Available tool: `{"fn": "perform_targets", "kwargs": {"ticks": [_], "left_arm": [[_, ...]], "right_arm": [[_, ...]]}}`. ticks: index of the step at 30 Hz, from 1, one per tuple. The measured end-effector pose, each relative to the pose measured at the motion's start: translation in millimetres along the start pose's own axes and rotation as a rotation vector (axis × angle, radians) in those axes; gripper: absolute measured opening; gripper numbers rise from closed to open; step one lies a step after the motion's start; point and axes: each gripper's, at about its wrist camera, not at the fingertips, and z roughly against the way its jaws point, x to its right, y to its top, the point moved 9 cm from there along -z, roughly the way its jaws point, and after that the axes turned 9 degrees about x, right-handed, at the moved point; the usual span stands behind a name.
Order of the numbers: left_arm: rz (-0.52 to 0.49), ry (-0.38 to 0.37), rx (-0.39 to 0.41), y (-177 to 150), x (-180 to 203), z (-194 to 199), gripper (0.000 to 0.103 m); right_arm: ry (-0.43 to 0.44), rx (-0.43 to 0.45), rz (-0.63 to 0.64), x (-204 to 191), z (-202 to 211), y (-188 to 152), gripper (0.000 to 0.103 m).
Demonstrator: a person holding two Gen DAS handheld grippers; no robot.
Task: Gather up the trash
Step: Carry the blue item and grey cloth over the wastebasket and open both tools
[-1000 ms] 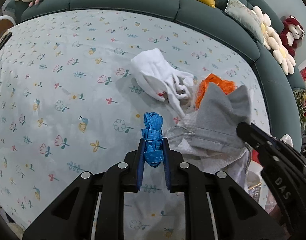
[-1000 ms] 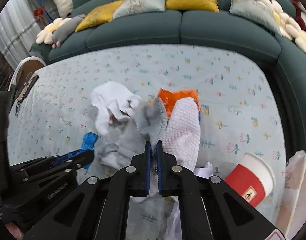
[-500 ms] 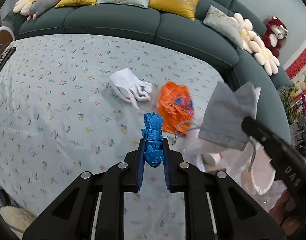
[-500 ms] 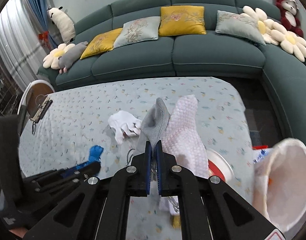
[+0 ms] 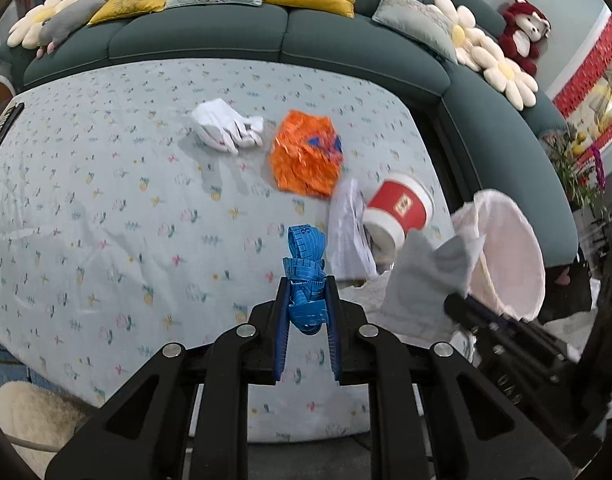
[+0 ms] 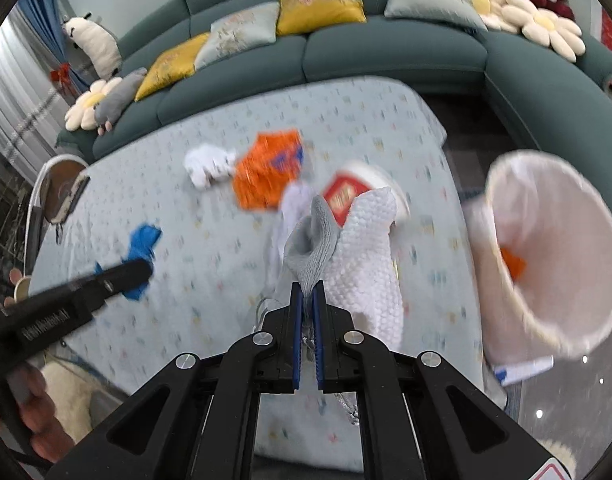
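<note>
The left gripper (image 5: pixel 307 314) pinches a bundled blue measuring tape (image 5: pixel 305 264), which stands up from between the blue pads above the floral-cloth desk (image 5: pixel 106 208). The right gripper (image 6: pixel 307 312) is pressed together on a grey cloth (image 6: pixel 312 246), with a white knobbly cloth (image 6: pixel 370 256) hanging beside it at 2 o'clock; its jaws have just been opening slightly, yet the fabric is still caught between them.

In the left wrist view, a white glove (image 5: pixel 226 130) lies on the desk at 11 o'clock from the tape, an orange wrapper (image 5: pixel 306 160) at 12 o'clock, and a red paper cup (image 5: pixel 400 210) on its side at 2 o'clock, touching a white crumpled sheet (image 5: pixel 348 232). A bin lined with a pale bag (image 5: pixel 510 256) sits off the desk edge at 3 o'clock; in the right wrist view an orange scrap (image 6: pixel 513 266) lies inside it. A dark green sofa (image 5: pixel 234 36) curves behind the desk.
</note>
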Motion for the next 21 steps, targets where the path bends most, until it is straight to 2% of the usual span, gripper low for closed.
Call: {"fn": "perform_targets", "kwargs": {"ticks": [3,5,9,11,17,18,19,20,21], "left_arm": [[-0.012,-0.001,-0.011,-10,5,1,0.016],[-0.016,-0.001,-0.015,-14,7,2,0.016],[-0.03,0.001,-0.022,-20,11,0,0.016],[-0.034,0.003,-0.025,-21,12,-1,0.016],[-0.046,0.001,-0.033,-19,17,-8,0.016],[-0.048,0.0,-0.034,-18,19,-10,0.016],[-0.051,-0.001,-0.035,-17,21,-11,0.016],[-0.056,0.0,-0.035,-16,22,-12,0.016],[-0.059,-0.001,-0.036,-15,24,-13,0.016]], "right_arm": [[-0.009,-0.017,-0.002,4,-1,-17,0.013],[-0.018,-0.021,-0.005,7,-3,-21,0.027],[-0.028,-0.031,-0.012,13,-10,-25,0.034],[-0.043,-0.03,-0.015,17,-14,-23,0.042],[-0.067,-0.045,-0.049,35,-32,-22,0.045],[-0.063,-0.055,-0.05,37,-37,-23,0.044],[-0.058,-0.059,-0.049,38,-39,-23,0.033],[-0.052,-0.062,-0.046,37,-41,-22,0.015],[-0.047,-0.064,-0.043,36,-42,-21,0.007]]}}
